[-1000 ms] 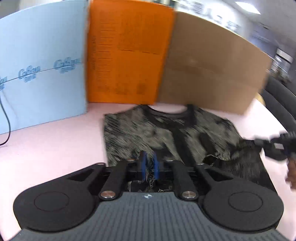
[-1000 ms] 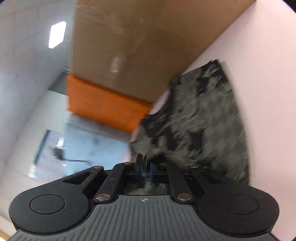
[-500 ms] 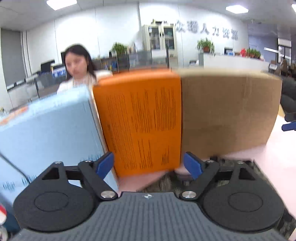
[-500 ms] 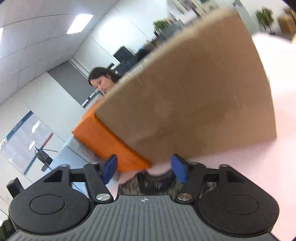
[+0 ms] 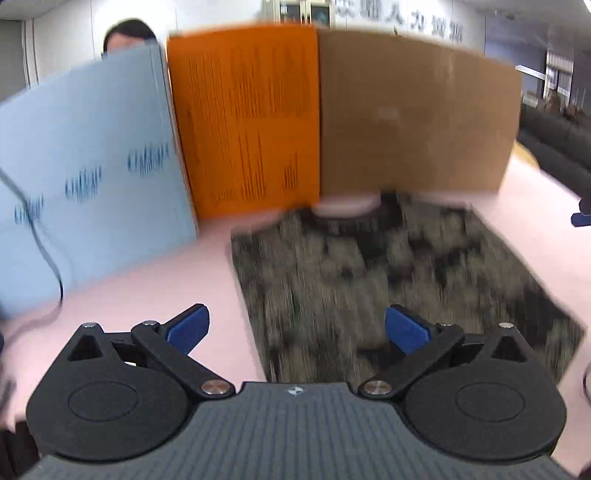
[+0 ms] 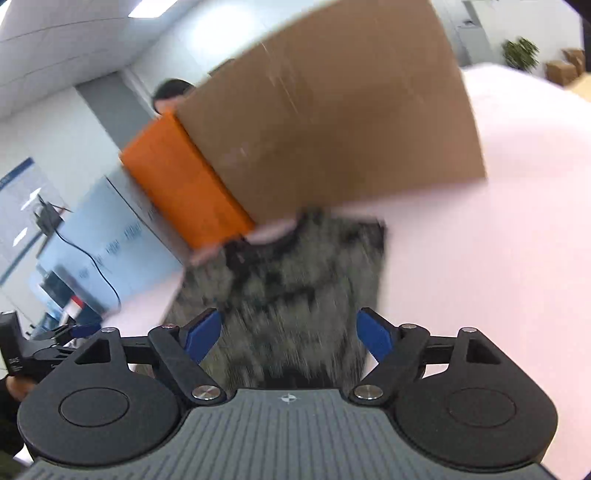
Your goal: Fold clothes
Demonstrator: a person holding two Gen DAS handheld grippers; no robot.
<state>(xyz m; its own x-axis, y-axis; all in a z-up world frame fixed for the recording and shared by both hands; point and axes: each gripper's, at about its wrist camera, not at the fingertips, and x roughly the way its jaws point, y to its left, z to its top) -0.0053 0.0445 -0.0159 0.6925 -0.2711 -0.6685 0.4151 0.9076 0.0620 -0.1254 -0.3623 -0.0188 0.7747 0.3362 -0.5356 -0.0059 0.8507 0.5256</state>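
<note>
A dark, grey-patterned T-shirt point(image 5: 388, 280) lies folded flat on the pink table, its collar toward the boxes; it also shows in the right wrist view point(image 6: 295, 291). My left gripper point(image 5: 297, 328) is open and empty above the shirt's near left part. My right gripper point(image 6: 290, 334) is open and empty above the shirt's near edge. Both views are blurred by motion.
A blue foam board point(image 5: 92, 173), an orange box point(image 5: 247, 122) and a brown cardboard box point(image 5: 413, 114) stand along the table's far edge. A black cable point(image 5: 48, 251) hangs at the left. A person point(image 5: 127, 35) stands behind the boxes.
A second ago both grippers were shut on the shirt's cloth. They let go, opened, and have since pulled back and tilted down, bringing the folded shirt into view.
</note>
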